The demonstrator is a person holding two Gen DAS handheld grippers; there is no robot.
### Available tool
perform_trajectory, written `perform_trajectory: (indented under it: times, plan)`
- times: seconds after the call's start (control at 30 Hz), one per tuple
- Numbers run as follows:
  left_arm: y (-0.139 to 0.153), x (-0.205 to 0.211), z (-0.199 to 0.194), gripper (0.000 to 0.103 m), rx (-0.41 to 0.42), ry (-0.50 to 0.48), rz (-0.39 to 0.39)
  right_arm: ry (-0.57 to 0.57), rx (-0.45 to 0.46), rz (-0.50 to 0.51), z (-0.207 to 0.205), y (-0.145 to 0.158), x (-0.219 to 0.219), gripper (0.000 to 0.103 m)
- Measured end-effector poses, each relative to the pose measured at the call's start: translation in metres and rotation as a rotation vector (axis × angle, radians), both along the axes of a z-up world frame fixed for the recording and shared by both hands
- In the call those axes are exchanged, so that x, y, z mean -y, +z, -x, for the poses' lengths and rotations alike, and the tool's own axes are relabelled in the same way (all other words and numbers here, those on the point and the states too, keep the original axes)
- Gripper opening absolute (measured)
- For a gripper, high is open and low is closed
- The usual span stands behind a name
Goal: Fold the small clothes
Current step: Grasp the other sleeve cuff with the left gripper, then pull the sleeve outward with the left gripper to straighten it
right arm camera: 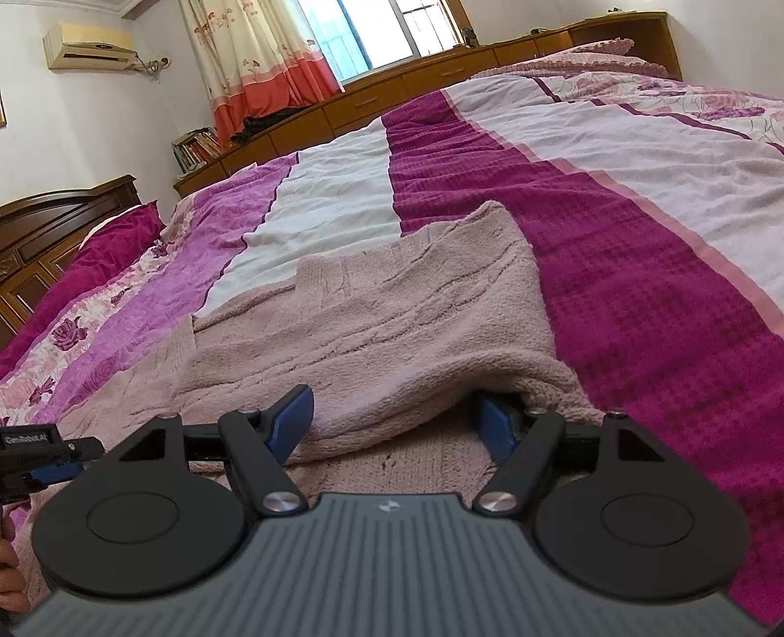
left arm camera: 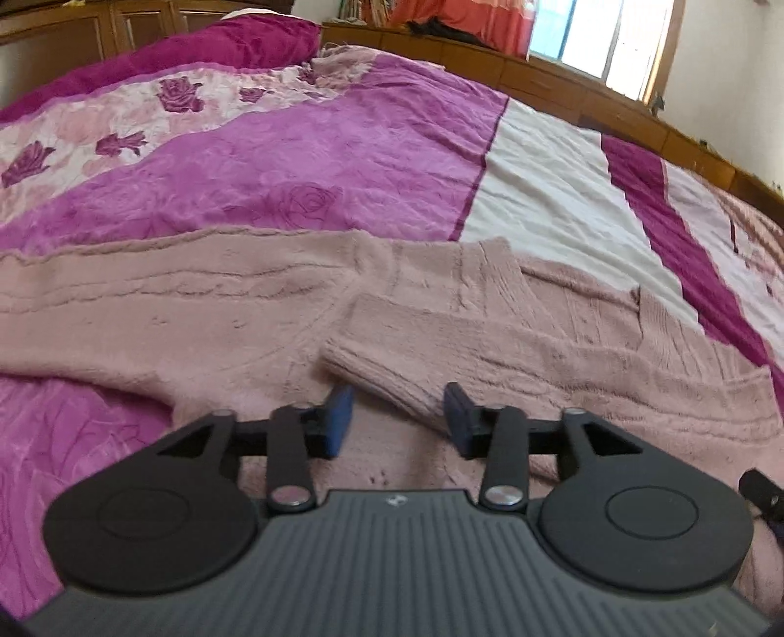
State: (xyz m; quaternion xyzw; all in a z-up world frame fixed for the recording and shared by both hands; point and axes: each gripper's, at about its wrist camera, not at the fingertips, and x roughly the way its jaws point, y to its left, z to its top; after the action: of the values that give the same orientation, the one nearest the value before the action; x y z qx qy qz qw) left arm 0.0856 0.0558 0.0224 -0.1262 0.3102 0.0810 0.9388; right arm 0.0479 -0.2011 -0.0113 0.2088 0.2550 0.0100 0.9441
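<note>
A home bedroom is shown. A wide bed (right arm camera: pixel 612 206) is covered with a magenta and white bedspread (left arm camera: pixel 304 161) printed with roses, and a carved wooden headboard (right arm camera: pixel 54 215) is seen at one end. A window (right arm camera: pixel 377 29) with flowered curtains (right arm camera: pixel 255 54), a wall air conditioner (right arm camera: pixel 88 49) and low wooden cabinets (right arm camera: pixel 431 83) are also seen.

Striped magenta bedspread (right arm camera: pixel 612 255) — curtain (right arm camera: pixel 264 63), air conditioner (right arm camera: pixel 88 49), wooden headboard (right arm camera: pixel 44 235).
</note>
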Motion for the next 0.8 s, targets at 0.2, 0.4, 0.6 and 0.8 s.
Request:
perform_trajectory:
  times: [0.2, 0.4, 0.6, 0.8]
  plan:
    - [-0.005, -0.018, -0.018, 0.049, -0.003, 0.041, 0.062, -0.007, 0.019, -0.037, 0.002, -0.002, 0.006, 0.077]
    - [-0.006, -0.031, -0.019, 0.009, 0.027, 0.040, 0.154, -0.055, 0.049, -0.067, 0.008, -0.001, 0.013, 0.077]
    - [-0.002, -0.020, -0.003, 0.009, 0.036, 0.019, 0.006, -0.117, 0.065, -0.081, 0.012, 0.000, 0.019, 0.077]
    - [-0.011, -0.015, -0.006, 0.013, -0.006, 0.021, -0.046, -0.094, 0.025, 0.004, 0.010, 0.000, 0.009, 0.077]
